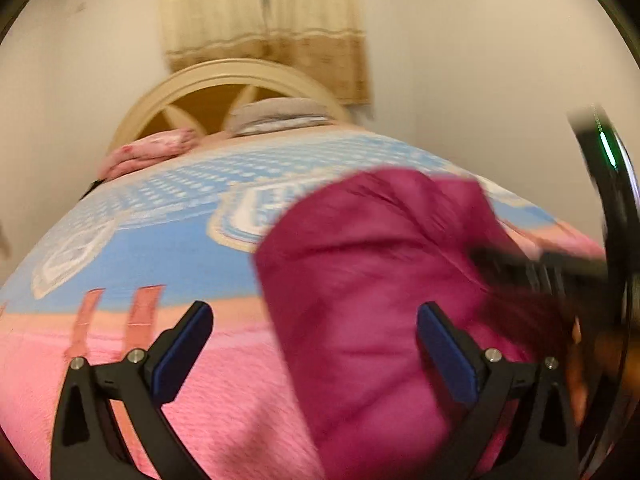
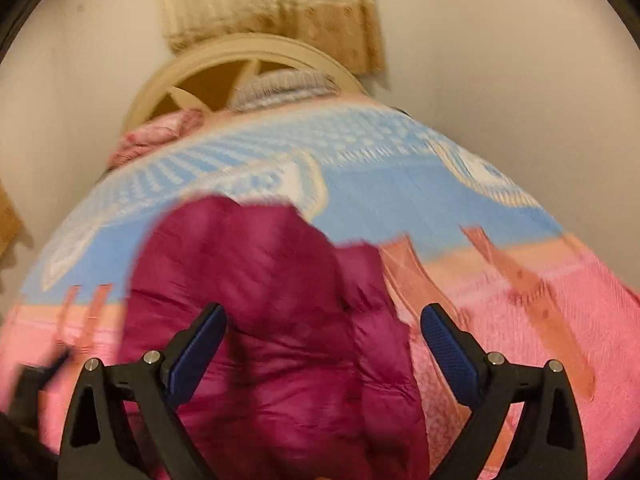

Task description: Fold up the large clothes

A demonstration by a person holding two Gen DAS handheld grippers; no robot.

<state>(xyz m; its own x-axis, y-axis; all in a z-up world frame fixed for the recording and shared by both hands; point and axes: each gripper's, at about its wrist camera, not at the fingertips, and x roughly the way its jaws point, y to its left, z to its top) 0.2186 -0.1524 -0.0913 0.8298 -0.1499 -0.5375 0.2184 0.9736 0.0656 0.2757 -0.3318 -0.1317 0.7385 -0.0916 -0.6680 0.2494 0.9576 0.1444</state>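
While spreading wide over the pink and blue patterned bedspread (image 1: 168,248), left gripper (image 1: 314,344) gripping nothing, magenta quilted puffer jacket (image 1: 368,264) lying just right of centre. Right wrist view: right gripper (image 2: 324,340) likewise gaping empty, hovering above the jacket (image 2: 260,280) bunched on the bedspread (image 2: 400,208).

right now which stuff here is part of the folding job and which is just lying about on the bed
Part of the job:
magenta puffer jacket
left gripper, open
right gripper, open

Just lying about:
blue and pink bedspread
folded pink blanket
grey pillow
headboard
curtain
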